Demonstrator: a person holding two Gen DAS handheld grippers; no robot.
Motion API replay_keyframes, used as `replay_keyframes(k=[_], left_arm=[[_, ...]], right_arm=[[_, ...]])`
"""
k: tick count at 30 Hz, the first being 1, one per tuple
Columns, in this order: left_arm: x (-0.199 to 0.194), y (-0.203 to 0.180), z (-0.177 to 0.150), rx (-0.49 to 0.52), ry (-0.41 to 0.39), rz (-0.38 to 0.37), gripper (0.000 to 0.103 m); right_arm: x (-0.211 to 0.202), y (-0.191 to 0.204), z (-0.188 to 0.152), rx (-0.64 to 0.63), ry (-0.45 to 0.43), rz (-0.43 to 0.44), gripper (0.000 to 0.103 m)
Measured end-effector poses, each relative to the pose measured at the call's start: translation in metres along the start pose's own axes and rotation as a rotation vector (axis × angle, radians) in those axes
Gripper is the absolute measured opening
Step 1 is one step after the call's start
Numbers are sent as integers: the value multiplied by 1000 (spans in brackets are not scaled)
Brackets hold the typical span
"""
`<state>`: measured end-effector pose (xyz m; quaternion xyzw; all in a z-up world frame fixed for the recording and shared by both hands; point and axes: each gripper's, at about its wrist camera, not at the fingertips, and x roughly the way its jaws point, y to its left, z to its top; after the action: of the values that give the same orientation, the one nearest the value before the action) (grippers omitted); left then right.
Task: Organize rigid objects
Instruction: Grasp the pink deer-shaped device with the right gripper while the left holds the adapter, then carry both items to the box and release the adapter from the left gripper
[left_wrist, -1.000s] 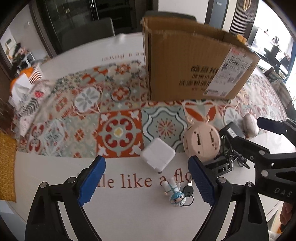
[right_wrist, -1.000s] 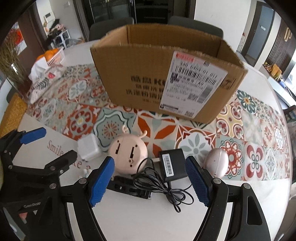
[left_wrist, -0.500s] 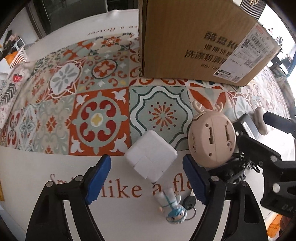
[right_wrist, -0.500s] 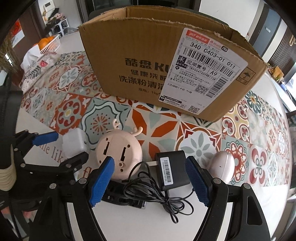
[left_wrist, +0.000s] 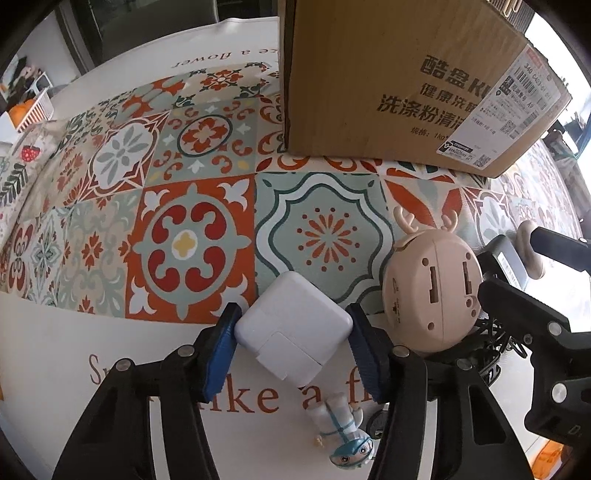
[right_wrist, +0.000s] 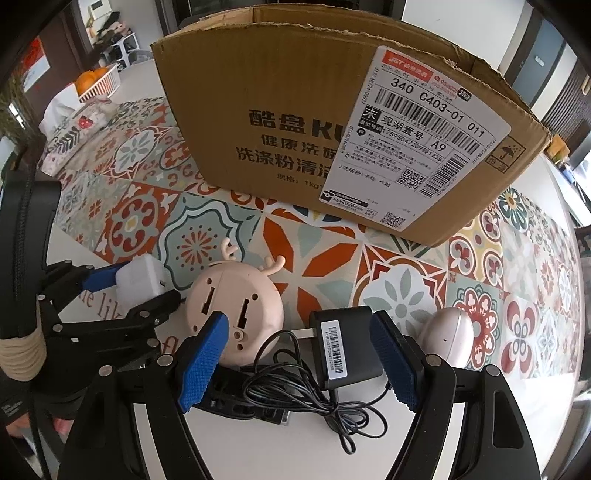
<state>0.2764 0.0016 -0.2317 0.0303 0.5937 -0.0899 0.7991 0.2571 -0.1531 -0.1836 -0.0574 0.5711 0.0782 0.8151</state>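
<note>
A white cube charger (left_wrist: 295, 332) lies at the edge of the patterned runner. My left gripper (left_wrist: 293, 318) is closing around it, and both blue pads touch its opposite corners. Beside it sit a pink round deer-shaped gadget (left_wrist: 432, 291) and a small figurine keychain (left_wrist: 343, 424). In the right wrist view my right gripper (right_wrist: 299, 325) stands open low over a black power adapter (right_wrist: 343, 343) and its tangled cable (right_wrist: 295, 380). Its left pad overlaps the deer gadget (right_wrist: 236, 306). A pale pink oval case (right_wrist: 448, 336) lies just outside the right finger.
A large open cardboard box (right_wrist: 295, 122) stands on the runner just behind the objects. A black clip-like part (right_wrist: 236, 398) lies under the cable. A basket of oranges (right_wrist: 98, 83) and a printed cloth bag (right_wrist: 74, 125) sit at the far left.
Both grippers have sunk toward the table. The left jaws have narrowed from wide apart to touching the white charger. The right jaws keep the same gap.
</note>
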Motion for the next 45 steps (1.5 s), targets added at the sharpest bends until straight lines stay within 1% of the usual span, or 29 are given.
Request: replay_keyframes(k=[3, 7, 10, 14, 17, 21, 25, 29, 31, 33, 38, 42, 45], left_arm=[[-10, 2, -4, -2, -17, 0, 57], [-31, 6, -7, -16, -47, 27, 57], [-43, 14, -8, -34, -69, 52, 57], [-53, 28, -8, -60, -80, 84, 57], [-53, 35, -8, -74, -72, 108, 57], [-50, 38, -10, -86, -60, 117, 57], [-45, 40, -12, -84, -47, 128, 57], [-39, 40, -13, -84, -30, 129, 57], [-38, 40, -13, -84, -27, 130, 57], [-37, 40, -13, -84, -25, 133, 57], [-41, 38, -12, -75, -37, 138, 57], [-50, 34, -10, -68, -56, 124, 57], [-60, 29, -7, -62, -83, 117, 57]], right_arm=[[-4, 2, 0, -3, -6, 30, 79], [-10, 6, 1, -17, -12, 79, 78], [-9, 15, 5, -44, -1, 130, 78], [1, 30, 11, -100, 22, 154, 78], [12, 35, 16, -115, 48, 163, 78], [30, 40, 20, -126, 91, 179, 79], [43, 40, 19, -137, 113, 162, 79], [55, 39, 19, -126, 138, 180, 78], [59, 38, 18, -112, 148, 192, 76], [58, 37, 18, -104, 132, 195, 73], [54, 33, 16, -77, 111, 203, 73], [38, 28, 17, -61, 69, 213, 73], [23, 22, 18, -40, 32, 202, 73]])
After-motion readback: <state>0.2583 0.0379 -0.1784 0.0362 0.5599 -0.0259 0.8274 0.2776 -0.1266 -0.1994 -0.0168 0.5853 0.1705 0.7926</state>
